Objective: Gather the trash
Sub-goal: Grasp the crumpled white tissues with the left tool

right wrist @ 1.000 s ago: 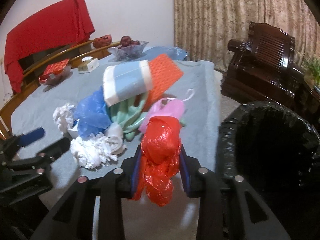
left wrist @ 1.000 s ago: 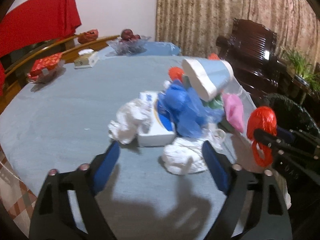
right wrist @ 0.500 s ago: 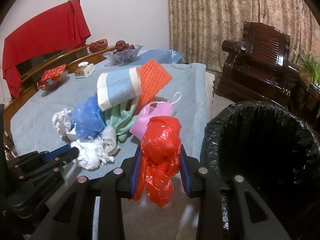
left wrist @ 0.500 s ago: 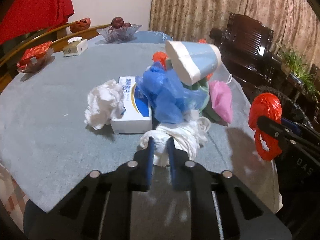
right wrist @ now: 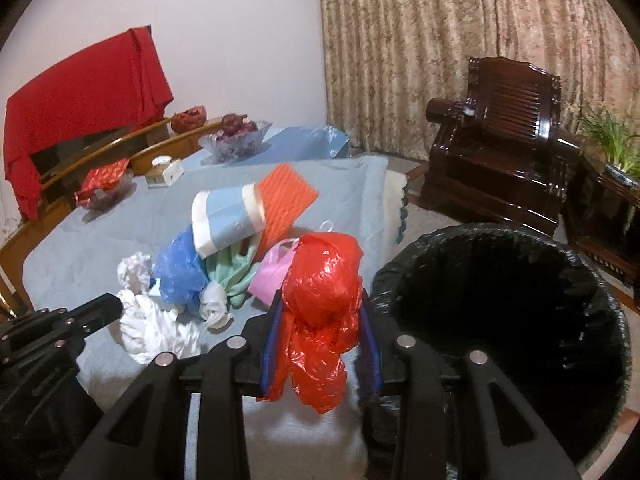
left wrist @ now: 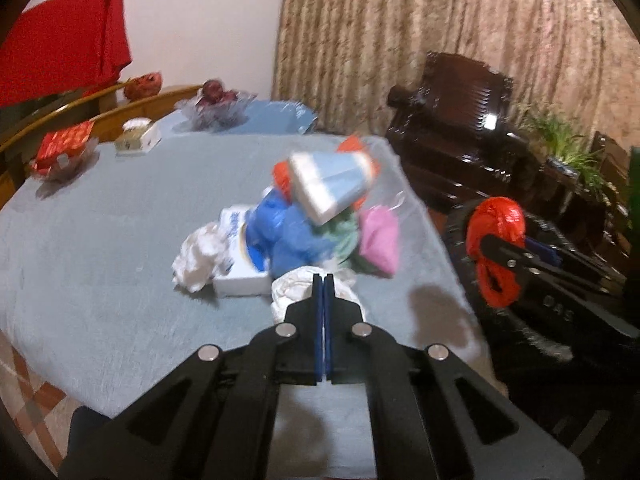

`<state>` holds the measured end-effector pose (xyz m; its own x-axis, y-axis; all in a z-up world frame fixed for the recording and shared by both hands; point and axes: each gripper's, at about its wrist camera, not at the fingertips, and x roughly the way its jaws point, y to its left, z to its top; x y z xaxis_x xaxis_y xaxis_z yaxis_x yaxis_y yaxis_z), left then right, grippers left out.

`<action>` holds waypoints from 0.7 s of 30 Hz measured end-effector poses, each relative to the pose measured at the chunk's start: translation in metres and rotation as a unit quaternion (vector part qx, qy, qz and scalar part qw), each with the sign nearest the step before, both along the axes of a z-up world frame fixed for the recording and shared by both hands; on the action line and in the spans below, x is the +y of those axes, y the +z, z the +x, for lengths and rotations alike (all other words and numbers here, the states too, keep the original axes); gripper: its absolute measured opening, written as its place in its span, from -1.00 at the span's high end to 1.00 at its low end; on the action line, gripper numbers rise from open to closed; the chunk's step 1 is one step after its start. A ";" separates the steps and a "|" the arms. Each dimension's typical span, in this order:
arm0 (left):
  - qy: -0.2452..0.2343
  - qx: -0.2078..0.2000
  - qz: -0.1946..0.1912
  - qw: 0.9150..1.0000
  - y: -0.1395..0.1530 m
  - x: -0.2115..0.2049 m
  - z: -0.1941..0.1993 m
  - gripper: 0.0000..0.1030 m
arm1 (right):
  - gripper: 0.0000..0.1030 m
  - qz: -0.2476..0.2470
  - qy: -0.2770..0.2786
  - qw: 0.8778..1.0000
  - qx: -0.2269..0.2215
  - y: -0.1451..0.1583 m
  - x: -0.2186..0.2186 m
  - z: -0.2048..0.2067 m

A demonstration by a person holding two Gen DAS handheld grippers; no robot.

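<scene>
You have two claws, one red bag, one black bin, two white bags, one blue bag, one pink bag, one tissue box and one armchair.

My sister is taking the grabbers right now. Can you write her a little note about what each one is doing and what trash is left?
Left gripper: shut on the white bag, at the pile's near edge.
Right gripper: shut on the red bag, held beside the black bin, not dropped in.
On the table: blue bag, pink bag, green bag, white tissue, boxes.
Left to do: bin both bags, then the pile.
</scene>
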<state>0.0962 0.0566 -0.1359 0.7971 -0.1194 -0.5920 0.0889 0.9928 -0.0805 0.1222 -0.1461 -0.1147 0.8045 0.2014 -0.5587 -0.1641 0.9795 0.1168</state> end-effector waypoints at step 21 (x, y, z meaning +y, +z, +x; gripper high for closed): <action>0.010 0.063 0.022 0.998 -0.040 0.005 -0.006 -0.26 | 0.33 0.001 -0.017 1.000 0.022 -0.018 -0.024 -0.014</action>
